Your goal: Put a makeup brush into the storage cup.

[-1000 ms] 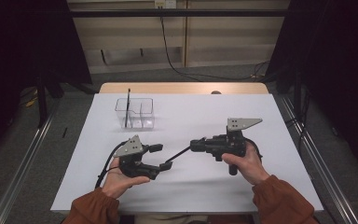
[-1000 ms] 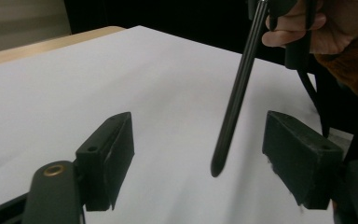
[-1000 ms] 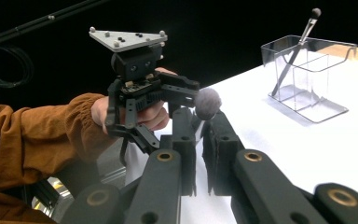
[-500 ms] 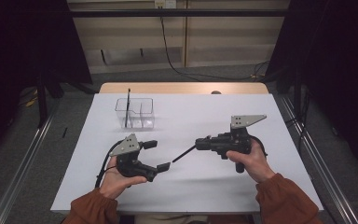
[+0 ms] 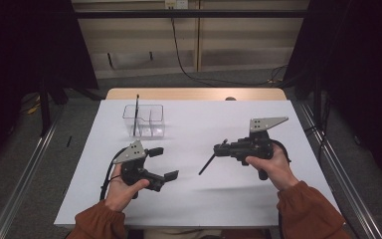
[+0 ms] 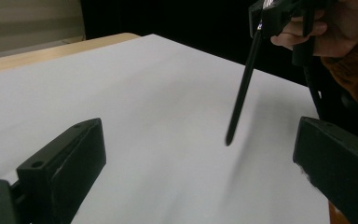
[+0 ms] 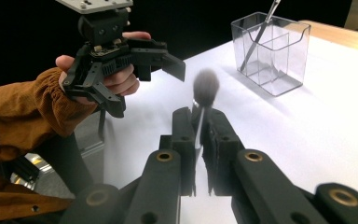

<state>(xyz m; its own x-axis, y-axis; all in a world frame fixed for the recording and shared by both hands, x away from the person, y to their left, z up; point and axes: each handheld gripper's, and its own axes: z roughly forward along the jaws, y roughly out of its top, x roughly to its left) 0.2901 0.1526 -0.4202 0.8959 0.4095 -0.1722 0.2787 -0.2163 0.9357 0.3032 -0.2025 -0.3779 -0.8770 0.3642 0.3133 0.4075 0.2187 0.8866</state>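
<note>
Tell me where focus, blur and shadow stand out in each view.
High view: evenly lit white table, dark surroundings, soft shadow under the right gripper. Left gripper view: its own near jaws soft, the black stick sharper, faint shadow beside it. Right gripper view: the brush head blurred, the clear box crisp.

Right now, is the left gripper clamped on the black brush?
No: the left gripper stands open and empty, while the right gripper holds the black brush above the table.
</note>
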